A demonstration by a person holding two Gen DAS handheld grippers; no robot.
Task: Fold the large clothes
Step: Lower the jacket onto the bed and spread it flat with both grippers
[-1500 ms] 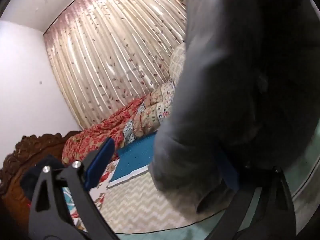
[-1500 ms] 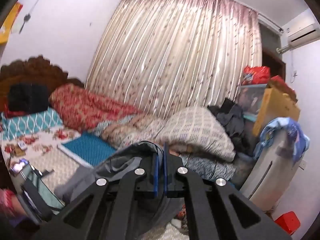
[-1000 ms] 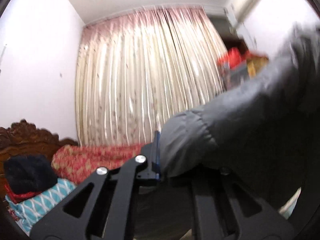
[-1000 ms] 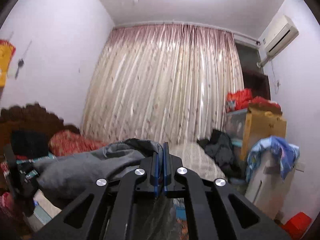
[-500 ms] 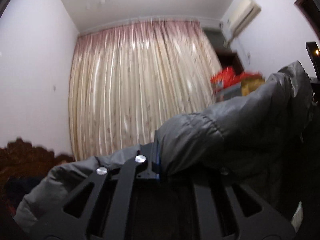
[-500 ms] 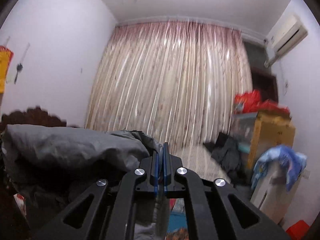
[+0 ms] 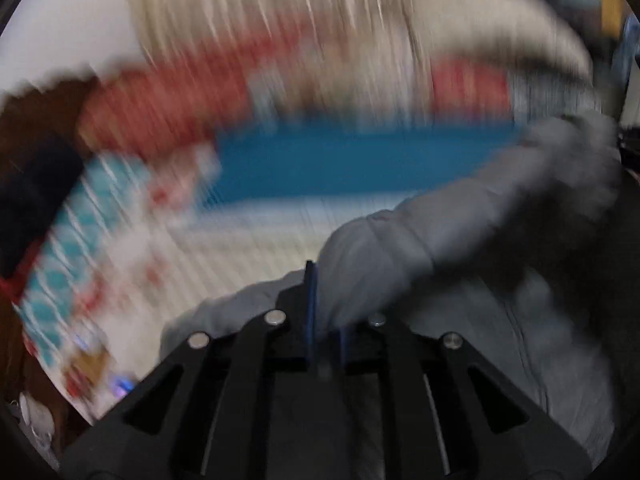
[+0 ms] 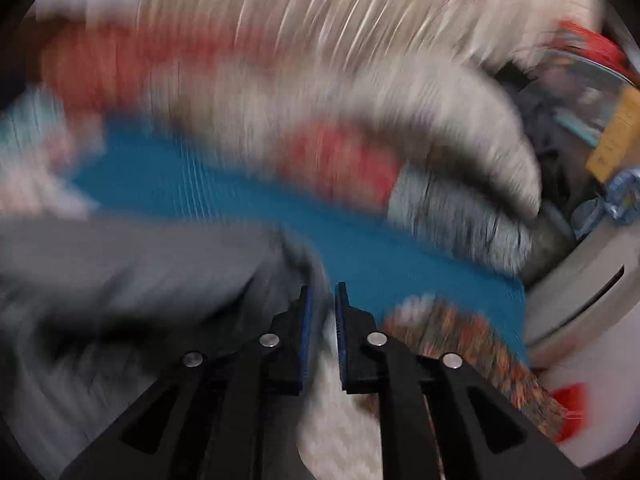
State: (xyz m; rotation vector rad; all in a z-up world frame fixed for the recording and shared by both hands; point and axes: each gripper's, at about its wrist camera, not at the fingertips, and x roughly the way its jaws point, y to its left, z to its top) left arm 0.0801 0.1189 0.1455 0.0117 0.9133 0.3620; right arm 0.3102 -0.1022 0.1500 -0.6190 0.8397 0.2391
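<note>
Both views are badly motion-blurred. The large grey jacket (image 7: 460, 236) stretches from my left gripper (image 7: 326, 312) up to the right, over the bed. The left gripper is shut on a fold of the jacket. In the right wrist view the jacket (image 8: 120, 264) lies to the left of my right gripper (image 8: 322, 312), whose blue pads stand a narrow gap apart; a grey edge of the jacket reaches that gap, but blur hides whether it is held.
A blue mat (image 7: 340, 160) lies on the bed with red bedding (image 7: 168, 96) and pale pillows (image 8: 420, 100) behind it. Striped curtains (image 7: 260, 8) hang at the back. Cluttered boxes and clothes (image 8: 592, 120) stand at the right.
Both grippers have swung sharply downward from facing the curtains and ceiling to facing the bed, bringing the jacket down. The right pads now show a small gap.
</note>
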